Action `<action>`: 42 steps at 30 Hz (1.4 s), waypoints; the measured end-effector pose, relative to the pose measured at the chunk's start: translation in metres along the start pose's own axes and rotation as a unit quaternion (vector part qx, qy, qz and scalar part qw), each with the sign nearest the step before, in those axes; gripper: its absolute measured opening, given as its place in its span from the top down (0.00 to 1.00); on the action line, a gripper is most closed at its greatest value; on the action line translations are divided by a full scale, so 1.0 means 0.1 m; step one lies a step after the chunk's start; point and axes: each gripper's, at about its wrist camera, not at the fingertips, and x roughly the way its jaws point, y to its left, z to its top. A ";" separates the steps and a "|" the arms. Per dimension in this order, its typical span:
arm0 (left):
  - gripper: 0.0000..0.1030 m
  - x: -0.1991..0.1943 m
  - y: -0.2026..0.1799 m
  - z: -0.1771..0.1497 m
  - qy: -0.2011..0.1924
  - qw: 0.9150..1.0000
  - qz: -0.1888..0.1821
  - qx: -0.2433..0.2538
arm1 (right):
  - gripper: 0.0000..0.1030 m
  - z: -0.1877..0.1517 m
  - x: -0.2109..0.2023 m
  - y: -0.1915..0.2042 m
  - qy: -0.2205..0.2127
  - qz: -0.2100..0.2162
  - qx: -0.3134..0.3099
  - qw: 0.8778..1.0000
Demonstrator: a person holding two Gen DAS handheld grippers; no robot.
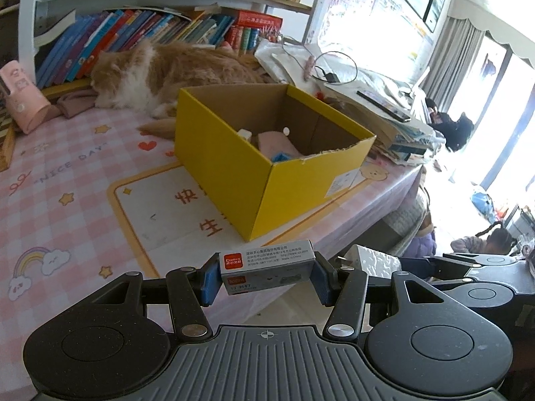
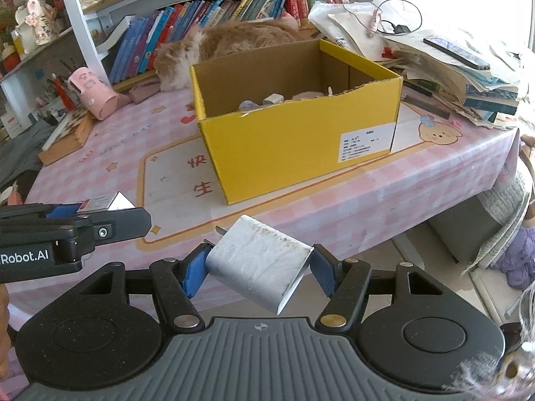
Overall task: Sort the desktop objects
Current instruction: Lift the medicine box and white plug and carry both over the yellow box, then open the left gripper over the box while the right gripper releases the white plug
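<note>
On the pink checked desk mat, mid-frame, we see a yellow box. Low in frame, our left gripper clamps a staples box; our right gripper clamps a white charger.

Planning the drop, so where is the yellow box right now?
In both wrist views the yellow box sits open on the pink checked table, ahead of both grippers, with the cat lying behind it and the paper pile to its right.
</note>
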 end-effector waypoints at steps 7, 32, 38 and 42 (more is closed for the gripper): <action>0.48 0.17 -0.20 0.14 -0.008 1.000 0.008 0.018 | 0.40 0.13 0.06 -0.27 0.002 0.000 0.009 1.000; 0.48 0.77 -0.67 1.00 -0.090 0.988 0.104 0.065 | 0.40 1.29 0.32 -1.10 -0.123 0.045 -0.042 0.991; 0.48 1.00 -0.69 1.04 -0.077 0.985 0.135 0.075 | 0.40 1.58 0.58 -1.23 -0.112 0.083 -0.029 0.990; 0.48 1.14 -0.70 1.02 -0.063 0.983 0.147 0.087 | 0.40 1.67 0.79 -1.23 -0.087 0.107 -0.022 0.990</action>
